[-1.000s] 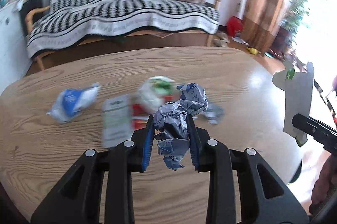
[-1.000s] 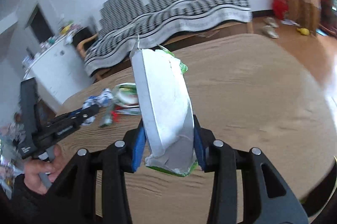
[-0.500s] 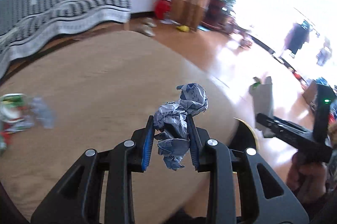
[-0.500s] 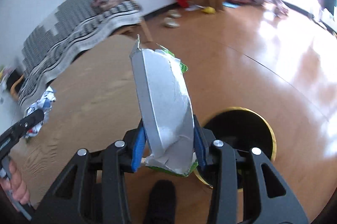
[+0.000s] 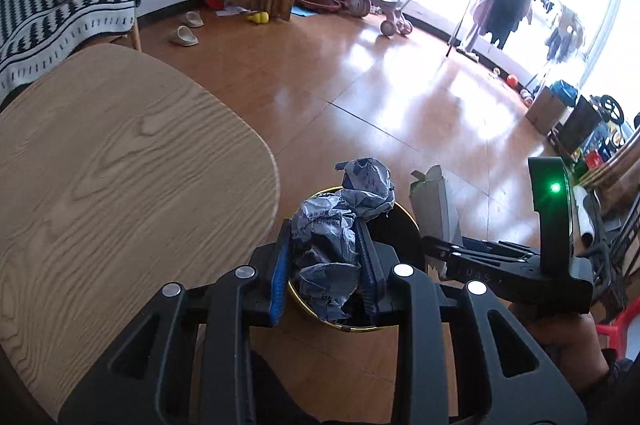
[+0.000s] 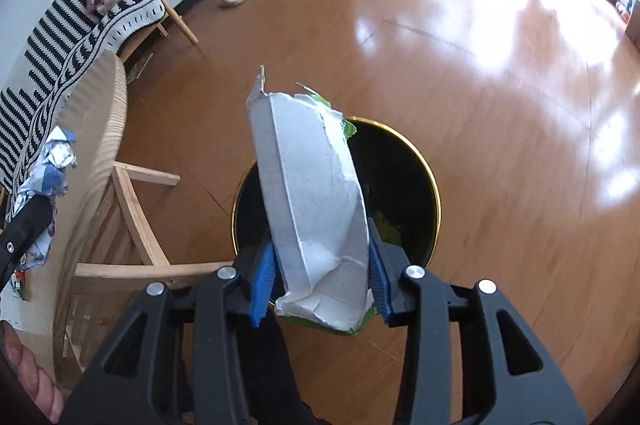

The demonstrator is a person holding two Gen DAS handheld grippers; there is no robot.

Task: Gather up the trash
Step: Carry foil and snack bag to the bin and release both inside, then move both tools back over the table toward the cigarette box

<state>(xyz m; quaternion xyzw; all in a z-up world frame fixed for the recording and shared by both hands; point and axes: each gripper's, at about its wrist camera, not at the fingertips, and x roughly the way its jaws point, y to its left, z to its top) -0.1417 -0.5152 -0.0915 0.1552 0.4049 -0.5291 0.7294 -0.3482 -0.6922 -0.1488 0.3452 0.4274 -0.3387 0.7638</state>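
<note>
A: Since both grippers hang over the bin (image 6: 424, 161), how far along would you put the collecting?

B: Mid-delivery, I'd judge. The left gripper (image 5: 325, 267) has its fingers (image 5: 280, 265) pinching a crumpled blue-grey wrapper (image 5: 340, 225), and that wad sits right above the bin's dark mouth, just off the rounded corner of the table (image 5: 120, 165).

A: And the other hand?

B: The right gripper (image 6: 318, 285) has its fingers pressed on a torn grey carton (image 6: 312, 185) (green print shows along its ripped edges), held upright over the same gold-rimmed bin on the floor (image 6: 500, 65).

A: So nothing dropped yet?

B: Neither piece is released; both are clamped. Something yellow-green shows inside the bin beside the carton, though I cannot tell what it is.

A: What remains?

B: Letting go of both pieces so they fall in. The part of the table that shows in the left view is bare near this corner, but most of its top lies out of sight, so I can't say whether more trash waits there.
</note>
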